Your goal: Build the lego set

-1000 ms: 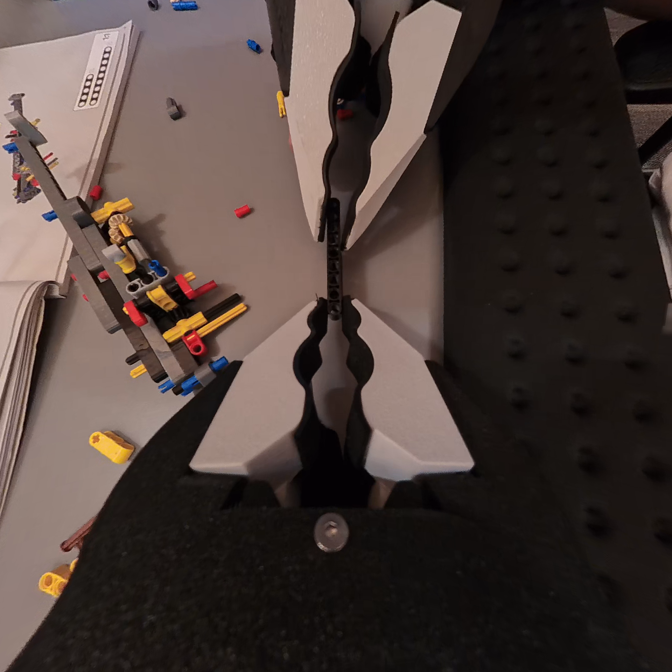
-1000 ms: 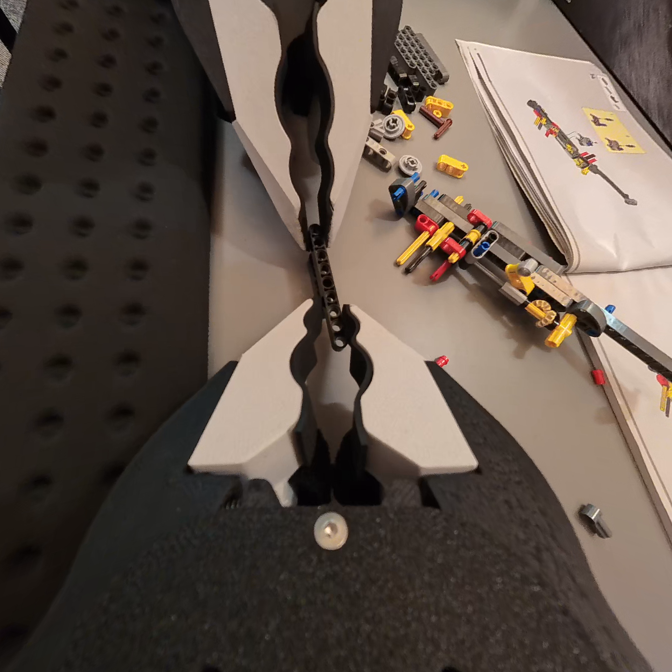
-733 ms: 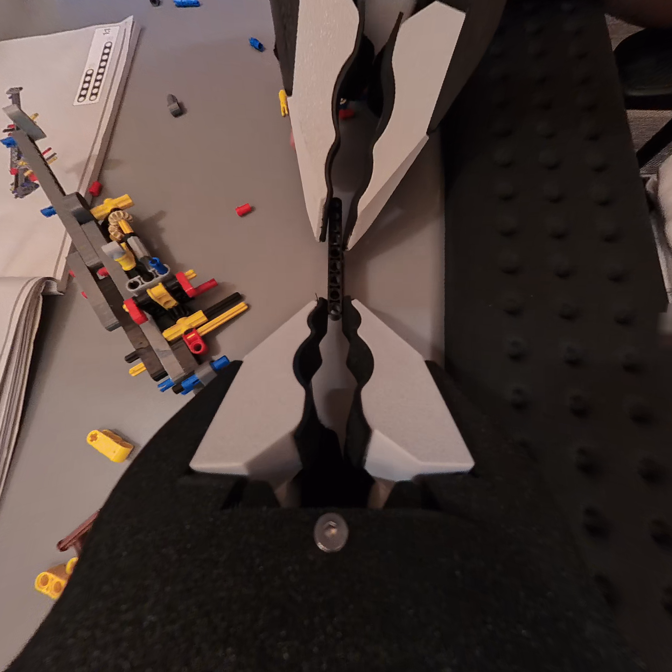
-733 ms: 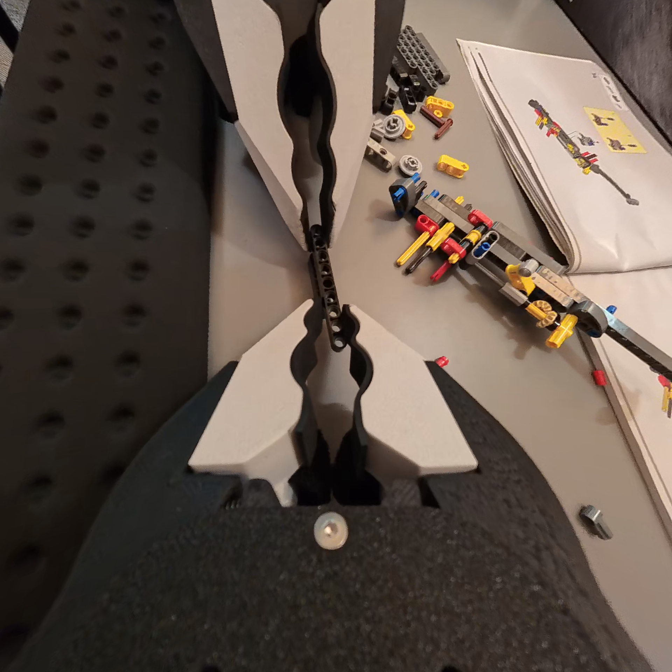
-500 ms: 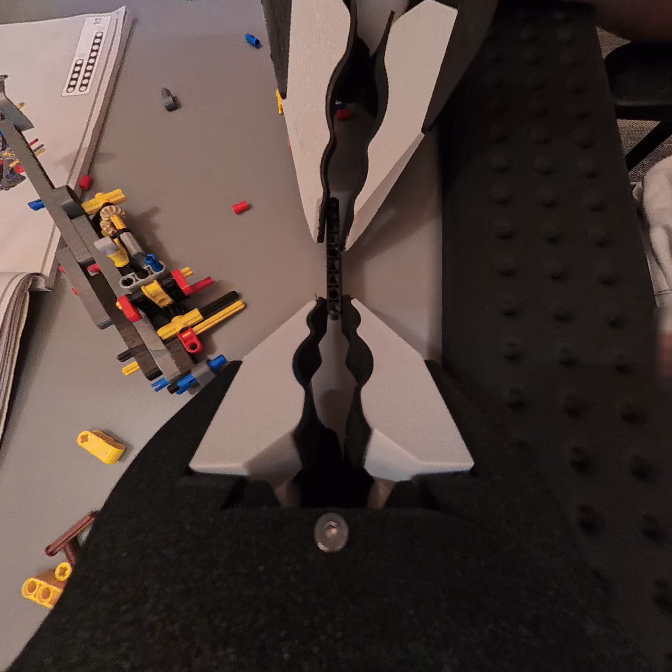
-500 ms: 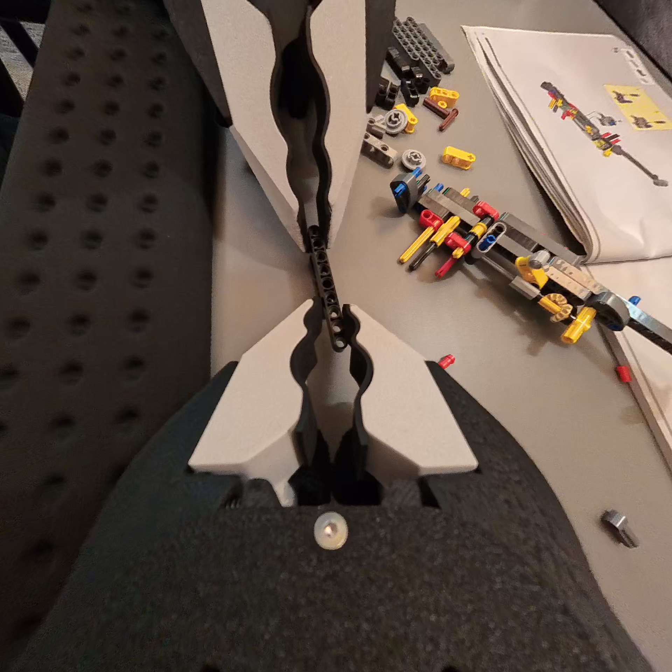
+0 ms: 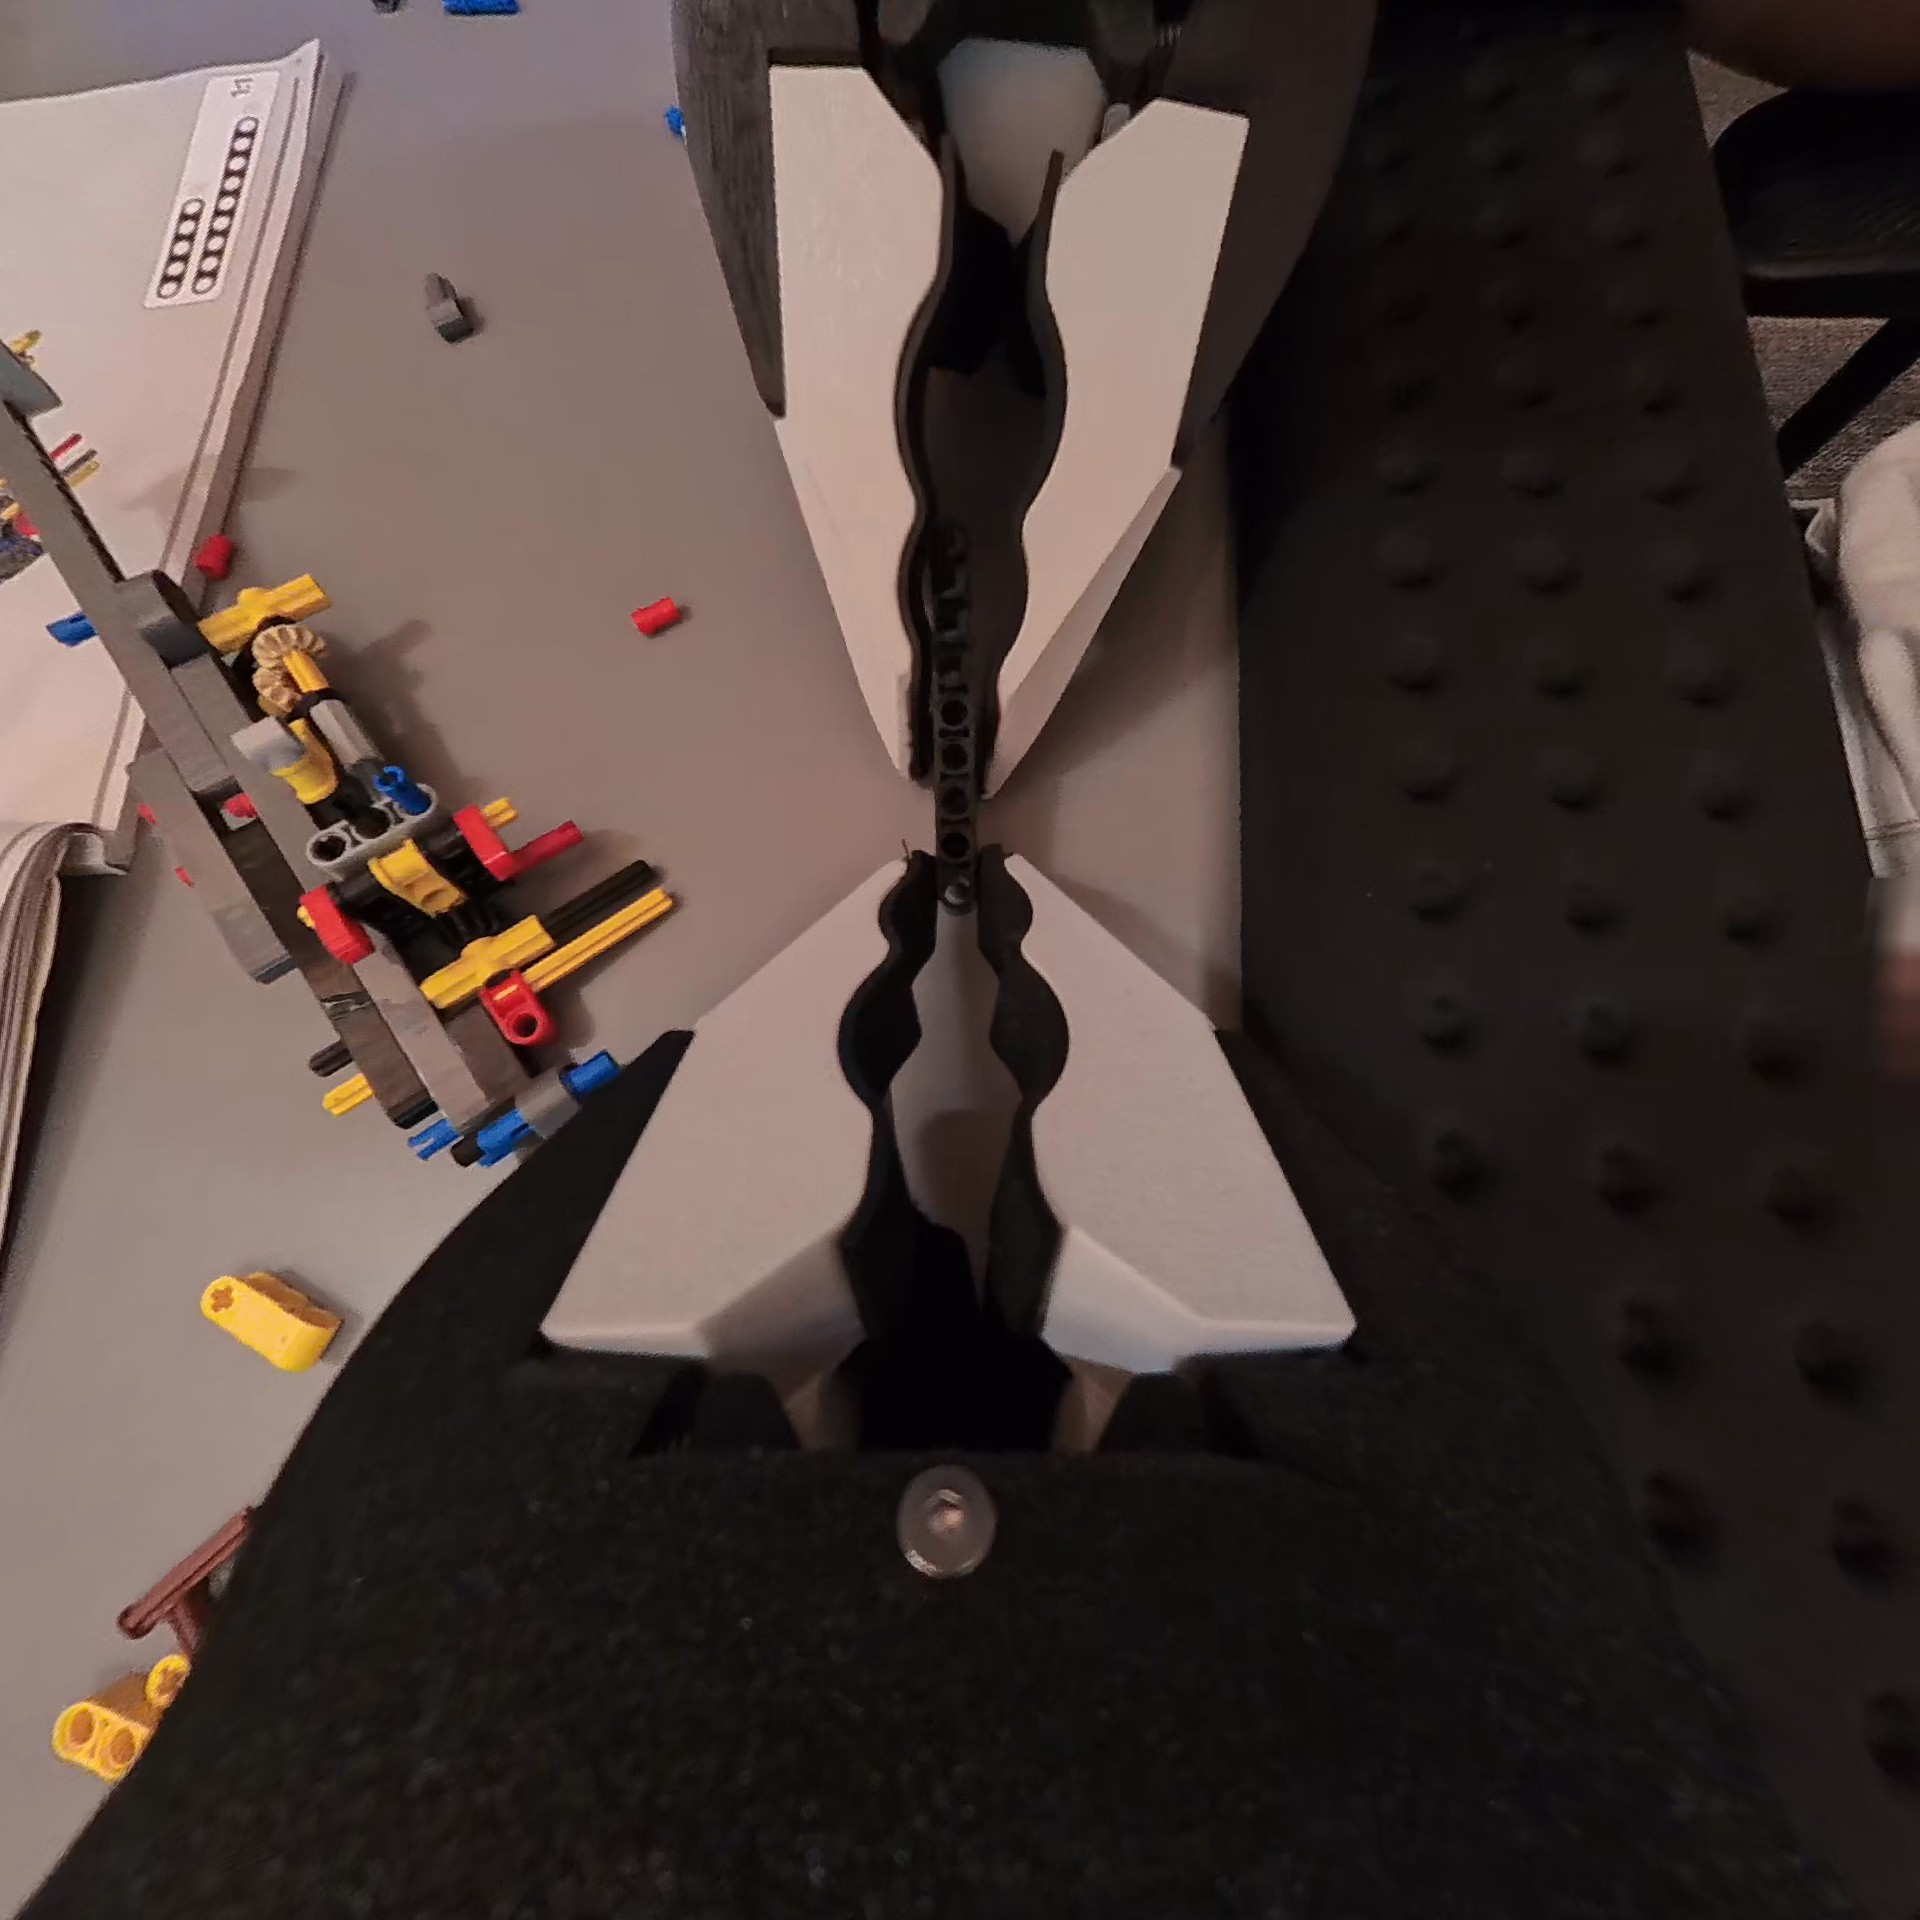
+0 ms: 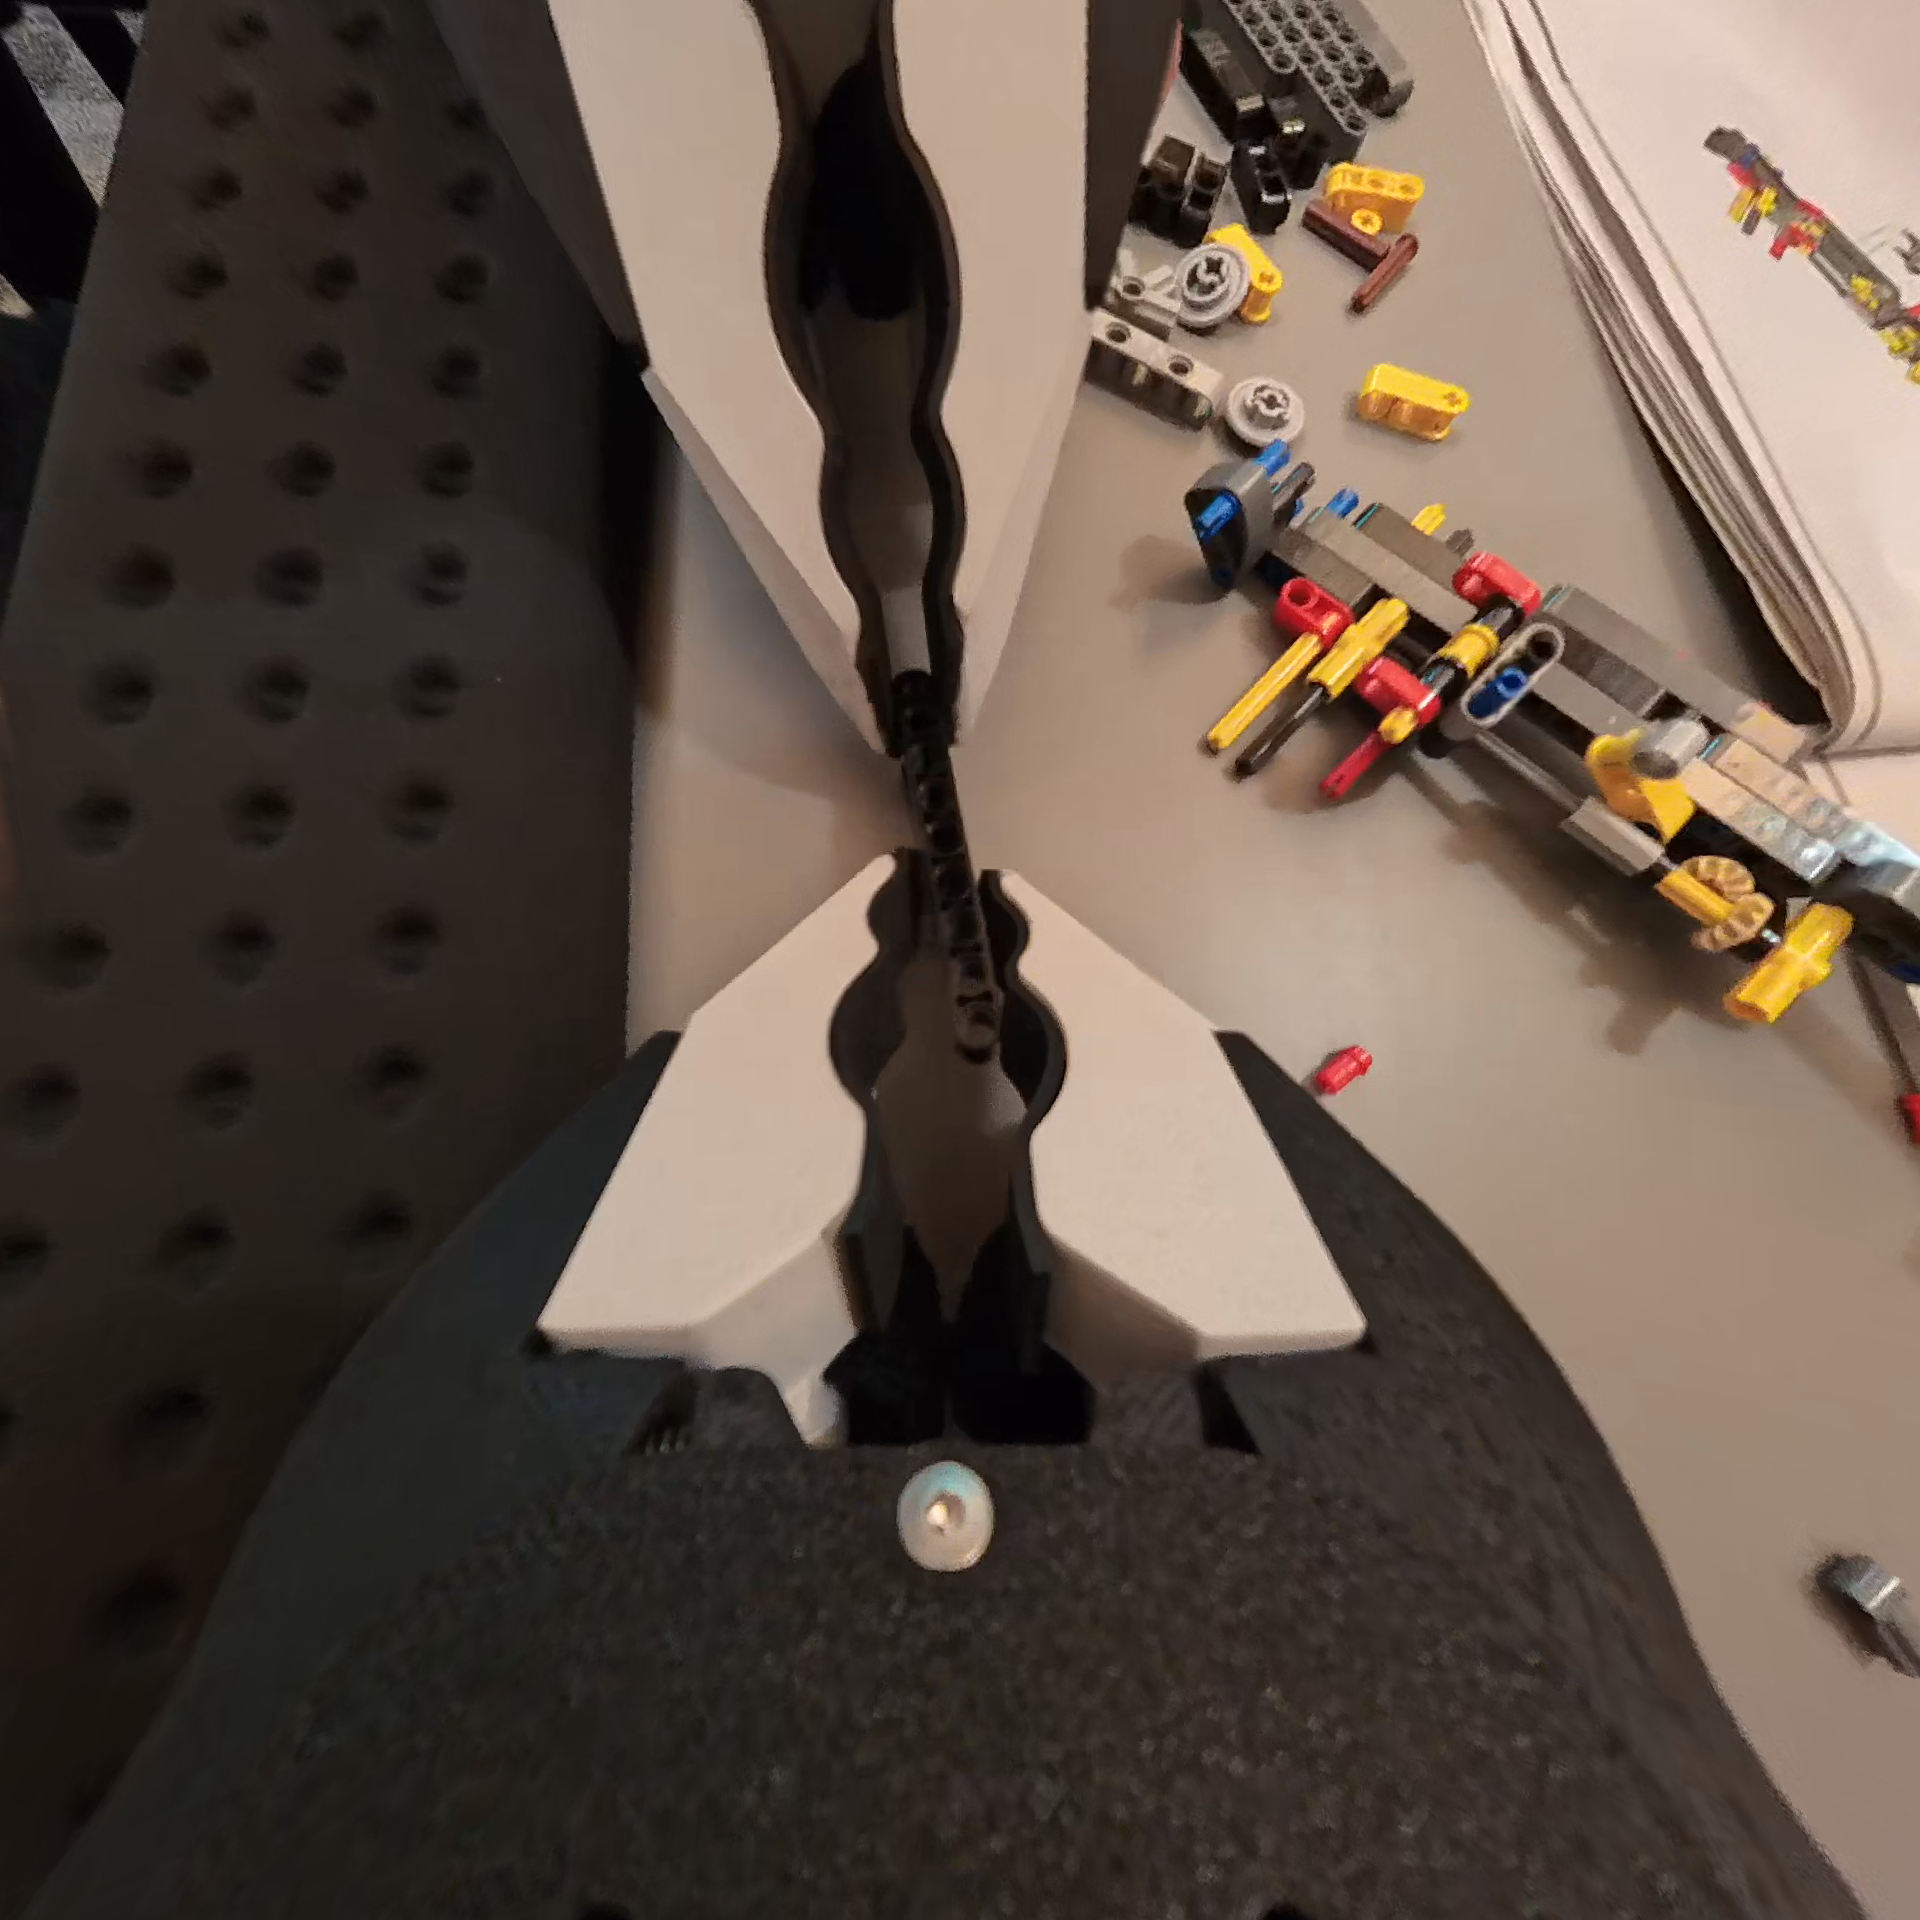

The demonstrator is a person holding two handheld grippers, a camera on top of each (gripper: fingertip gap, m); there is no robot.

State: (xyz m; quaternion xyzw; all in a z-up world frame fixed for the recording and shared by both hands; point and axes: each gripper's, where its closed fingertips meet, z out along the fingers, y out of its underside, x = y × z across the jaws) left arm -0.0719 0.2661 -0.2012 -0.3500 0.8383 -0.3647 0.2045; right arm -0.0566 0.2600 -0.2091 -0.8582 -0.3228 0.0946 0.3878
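A black holed beam (image 7: 952, 727) is held between my two grippers, which face each other tip to tip above the grey table. My left gripper (image 7: 951, 862) is shut on one end of it. My right gripper (image 8: 945, 868) is shut on the other end, and the beam (image 8: 951, 894) reaches deep between its fingers at a slight tilt. The right gripper (image 7: 951, 769) shows at the top of the left wrist view. The left gripper (image 8: 920, 743) shows at the top of the right wrist view. The part-built grey model (image 7: 312, 831) lies on the table beside them, also in the right wrist view (image 8: 1507, 665).
An instruction booklet (image 7: 156, 312) (image 8: 1714, 364) lies beyond the model. Loose parts are scattered: a yellow connector (image 7: 270, 1314), red pins (image 7: 652, 615) (image 8: 1342, 1068), a grey pin (image 8: 1870, 1616), a pile of black and grey pieces (image 8: 1278, 125). A black dimpled panel (image 7: 1558, 831) (image 8: 260, 727) runs alongside. Left and right tips are no more than a few centimetres apart.
The two grippers have come closer together. The beam now sits deeper between the right gripper's fingers, and less of it shows between the tips.
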